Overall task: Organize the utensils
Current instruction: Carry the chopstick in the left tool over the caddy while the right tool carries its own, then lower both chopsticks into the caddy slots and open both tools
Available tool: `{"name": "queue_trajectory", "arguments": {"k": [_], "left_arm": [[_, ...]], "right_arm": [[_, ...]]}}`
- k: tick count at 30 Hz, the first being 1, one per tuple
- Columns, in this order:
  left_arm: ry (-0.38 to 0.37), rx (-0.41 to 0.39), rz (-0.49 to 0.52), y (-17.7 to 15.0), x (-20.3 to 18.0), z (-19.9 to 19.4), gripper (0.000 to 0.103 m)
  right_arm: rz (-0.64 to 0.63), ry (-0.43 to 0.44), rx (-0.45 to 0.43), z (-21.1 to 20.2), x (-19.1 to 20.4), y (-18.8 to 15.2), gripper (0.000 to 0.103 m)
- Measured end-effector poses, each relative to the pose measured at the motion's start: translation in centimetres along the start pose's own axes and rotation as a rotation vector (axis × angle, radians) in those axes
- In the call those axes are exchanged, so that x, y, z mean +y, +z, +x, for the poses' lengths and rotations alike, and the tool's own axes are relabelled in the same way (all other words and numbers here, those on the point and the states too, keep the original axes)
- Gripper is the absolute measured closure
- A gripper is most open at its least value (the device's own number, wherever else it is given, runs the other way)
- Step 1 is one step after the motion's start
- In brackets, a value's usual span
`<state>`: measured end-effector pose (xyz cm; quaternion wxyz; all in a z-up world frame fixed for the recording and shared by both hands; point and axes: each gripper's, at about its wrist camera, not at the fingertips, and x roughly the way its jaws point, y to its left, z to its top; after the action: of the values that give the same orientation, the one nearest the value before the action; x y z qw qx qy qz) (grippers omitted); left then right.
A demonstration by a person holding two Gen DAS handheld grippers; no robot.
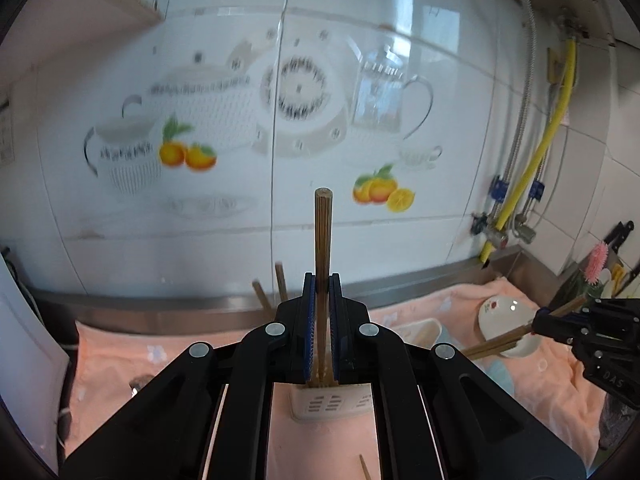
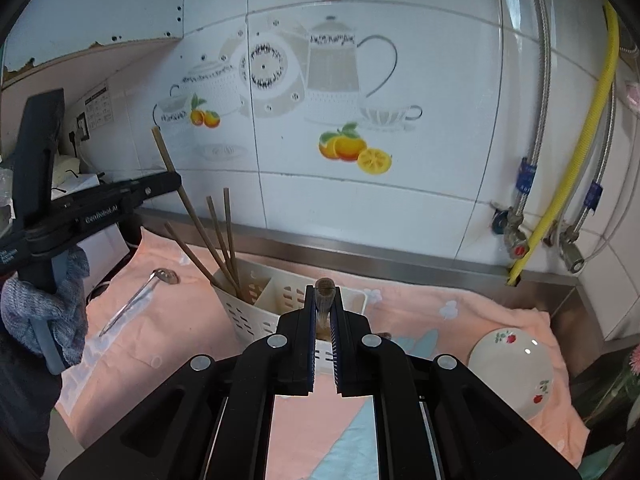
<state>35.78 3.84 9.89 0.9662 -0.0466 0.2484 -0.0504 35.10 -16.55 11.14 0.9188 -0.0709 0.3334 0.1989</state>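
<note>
A pink cloth (image 2: 420, 312) covers the counter before the tiled wall (image 2: 420, 80). On it stands a white slotted plastic utensil holder (image 2: 248, 320), wooden chopsticks (image 2: 224, 236) in its left compartment. A metal spoon (image 2: 138, 300) lies left of it, a white flowered bowl (image 2: 512, 372) to the right.

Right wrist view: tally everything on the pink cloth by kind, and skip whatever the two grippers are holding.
Loose chopsticks standing in the holder: 3
White utensil holder: 1
Metal slotted spoon: 1
Flowered plate: 1
Total: 6
</note>
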Motion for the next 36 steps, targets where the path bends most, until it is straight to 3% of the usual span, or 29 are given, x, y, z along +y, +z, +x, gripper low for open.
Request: {"name": "queue_trajectory", "arguments": {"k": [9, 21, 23, 25, 36], "left_arm": [[0.010, 0.064, -0.001, -1.7, 0.8, 2.0, 0.097], [0.024, 0.075, 0.003, -2.0, 1.0, 2.0, 0.095], [0.023, 0.075, 0.001, -2.0, 1.0, 1.9, 0.092], [0.026, 0.070, 0.003, -2.0, 0.9, 1.7, 0.079], [0.044, 0.034, 0.018, -1.7, 0.4, -0.6, 0.057]], "right_arm": [[0.021, 0.005, 0.048, 2.6, -0.4, -0.9, 0.096], [0.056, 0.018, 0.059, 3.9, -0.8, -1.2, 0.095], [0.055, 0.018, 0.054, 3.8, -0.7, -1.2, 0.090], [0.056, 0.018, 0.042, 3.5, -0.7, -1.1, 0.080], [0.043, 0.005, -0.015, 0.9, -0.3, -0.7, 0.060]]}}
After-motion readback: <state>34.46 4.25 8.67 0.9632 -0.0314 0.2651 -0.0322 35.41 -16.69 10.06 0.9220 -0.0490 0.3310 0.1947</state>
